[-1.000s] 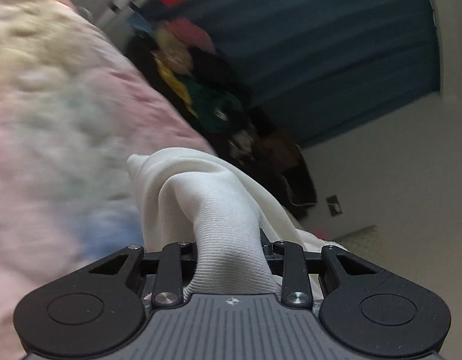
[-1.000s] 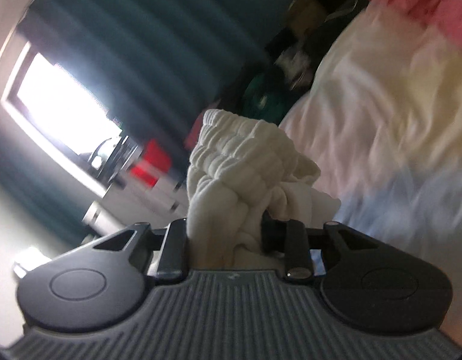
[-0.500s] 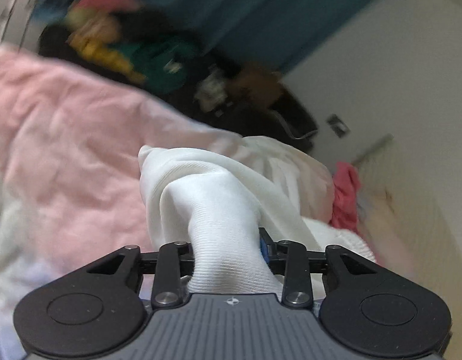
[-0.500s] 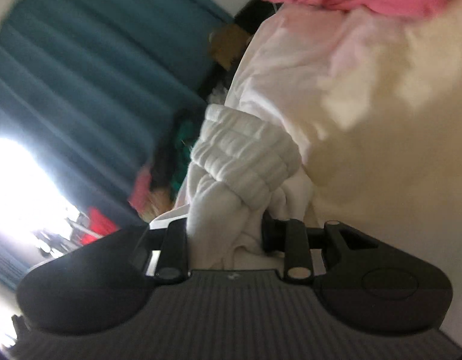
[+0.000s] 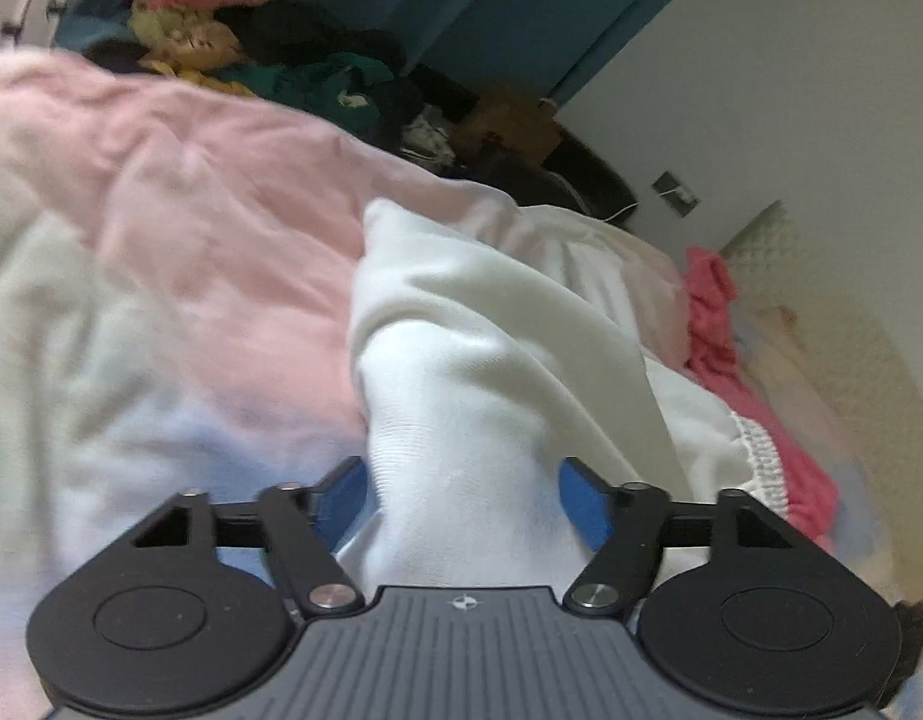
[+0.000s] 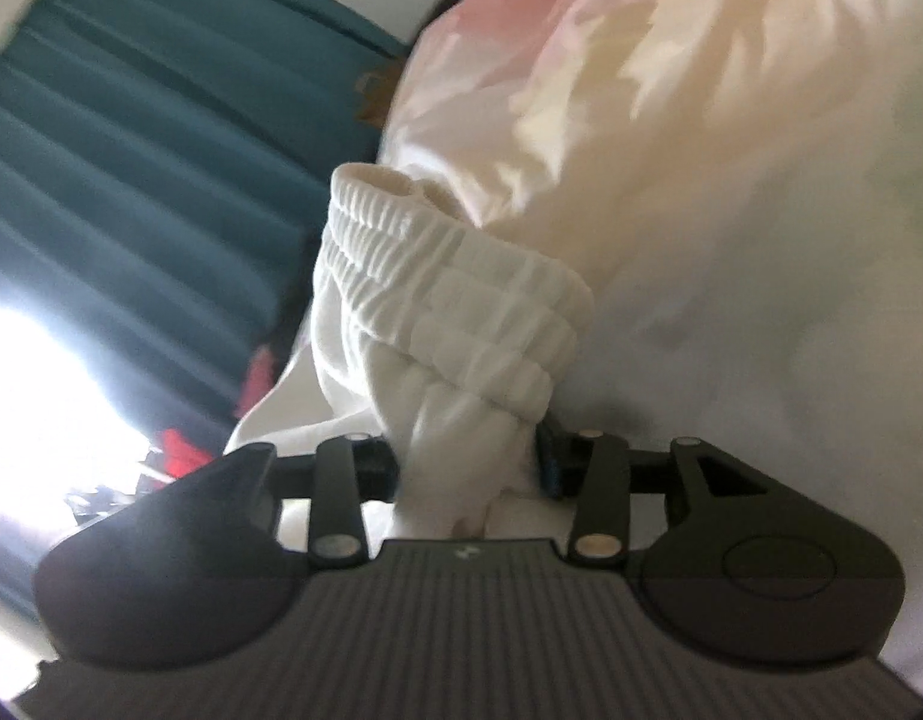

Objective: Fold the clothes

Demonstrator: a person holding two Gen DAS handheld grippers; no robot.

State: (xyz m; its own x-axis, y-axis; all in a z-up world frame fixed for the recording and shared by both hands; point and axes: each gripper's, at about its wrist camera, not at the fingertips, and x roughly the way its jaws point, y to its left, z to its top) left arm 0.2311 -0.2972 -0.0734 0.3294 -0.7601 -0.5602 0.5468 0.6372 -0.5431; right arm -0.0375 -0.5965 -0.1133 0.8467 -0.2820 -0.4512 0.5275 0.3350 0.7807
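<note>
White knit cloth, a garment (image 5: 497,372), lies bunched on a pink and pale sheet (image 5: 179,228) and runs back between the fingers of both tools. In the left wrist view the left gripper (image 5: 464,501) has just been opening: its blue pads (image 5: 584,507) stand apart from the cloth, a gap showing on the left side, so the garment sits loose between them, not pinched. Far behind it a heap of dark, green and yellow clothes (image 5: 317,72) lies against a teal curtain (image 5: 491,6), and to the right a bright pink cloth (image 5: 716,312) rests beside the garment, near a pale wall (image 5: 791,90). In the right wrist view the right gripper (image 6: 467,465) has also just been opening; the garment's ribbed waistband (image 6: 449,294) rises from between its fingers, and the cloth fills the gap there, so I cannot tell whether the pads press it. The curtain (image 6: 137,138) is at left, the sheet (image 6: 731,180) at right.
</note>
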